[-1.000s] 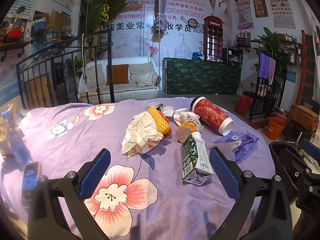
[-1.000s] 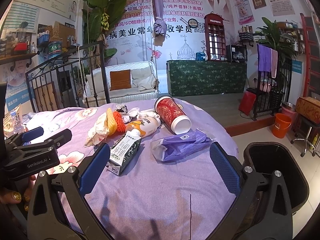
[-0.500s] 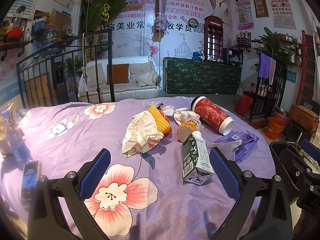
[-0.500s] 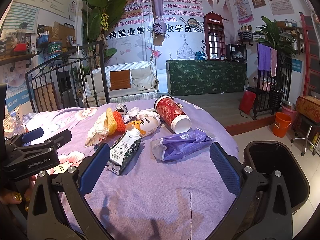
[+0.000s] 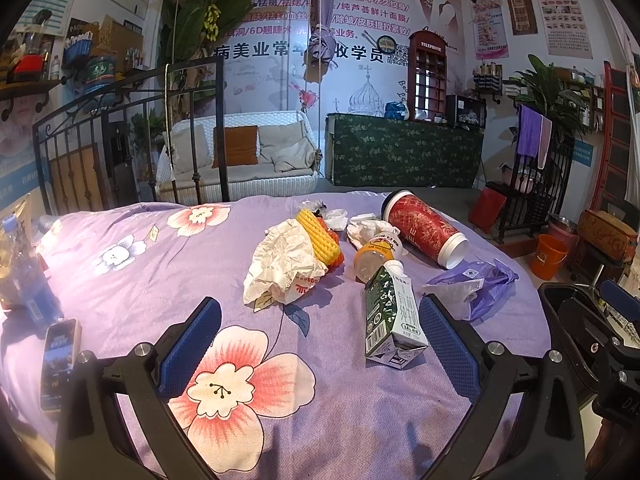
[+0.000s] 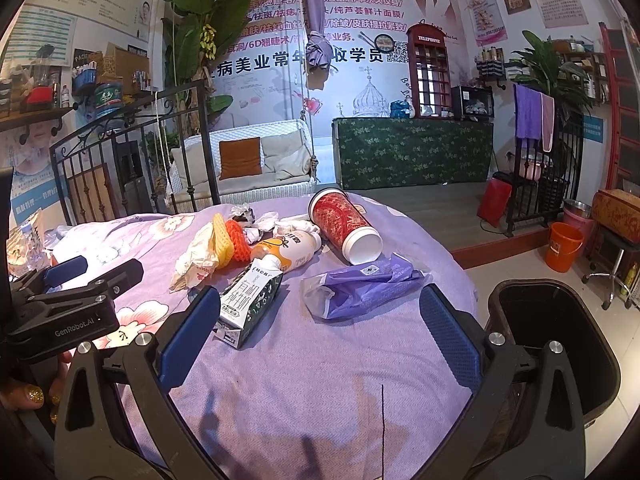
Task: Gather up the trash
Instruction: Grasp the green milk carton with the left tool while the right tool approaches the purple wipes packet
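Observation:
Trash lies on a purple flowered cloth: a green milk carton, a crumpled white wrapper, yellow and orange foam nets, an orange bottle, a red cup and a purple bag. My left gripper is open and empty, short of the carton. My right gripper is open and empty, short of the bag. A black bin stands to the right of the bed.
A phone and a blue bottle lie at the left on the cloth. An orange bucket and a stool stand on the floor at right. A black metal bed frame stands behind.

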